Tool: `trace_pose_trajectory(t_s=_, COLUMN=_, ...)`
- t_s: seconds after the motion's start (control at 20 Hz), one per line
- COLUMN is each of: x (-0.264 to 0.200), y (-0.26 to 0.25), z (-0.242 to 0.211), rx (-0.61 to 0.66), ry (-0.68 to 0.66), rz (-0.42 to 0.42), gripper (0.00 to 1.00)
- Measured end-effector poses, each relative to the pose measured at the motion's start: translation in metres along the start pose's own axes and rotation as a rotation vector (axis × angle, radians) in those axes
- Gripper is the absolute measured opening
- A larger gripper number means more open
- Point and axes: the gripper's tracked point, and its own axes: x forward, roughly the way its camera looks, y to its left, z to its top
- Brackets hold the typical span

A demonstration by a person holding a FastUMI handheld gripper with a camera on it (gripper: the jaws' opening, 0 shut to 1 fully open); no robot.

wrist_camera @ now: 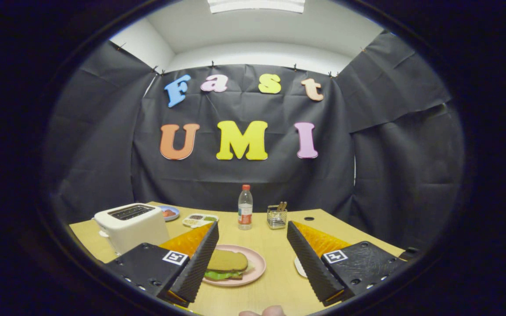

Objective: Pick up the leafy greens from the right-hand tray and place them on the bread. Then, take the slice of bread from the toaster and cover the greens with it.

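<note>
Wooden counter (275, 281) spreads under everything; white toaster (132, 226) at left, beyond left finger. Tongs (253, 259) spread wide, holding nothing. Pink plate (258, 263) between fingers, close to left one; on it bread slice (227, 260) covers leafy greens (222, 275), green edge peeking out below. Farther back: bottle (245, 207), wire caddy (276, 217), small sectioned tray (199, 220), blue dish (169, 213) behind toaster

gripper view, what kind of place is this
Likely a staged kitchen-style tabletop inside a recording booth: black cloth walls, a wooden table with a toaster and a sandwich on a pink plate. The fingers are open.
</note>
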Motion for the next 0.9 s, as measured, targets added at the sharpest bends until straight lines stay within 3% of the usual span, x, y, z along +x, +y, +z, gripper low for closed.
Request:
trace_pose_trajectory(t_s=0.35, x=-0.024, y=0.009, z=0.016, rx=-0.001, ry=-0.041, rz=0.015, gripper=0.96)
trace_pose_trajectory(t_s=0.9, x=-0.013, y=0.014, z=0.002, rx=0.044, ry=0.007, rz=0.038, gripper=0.96)
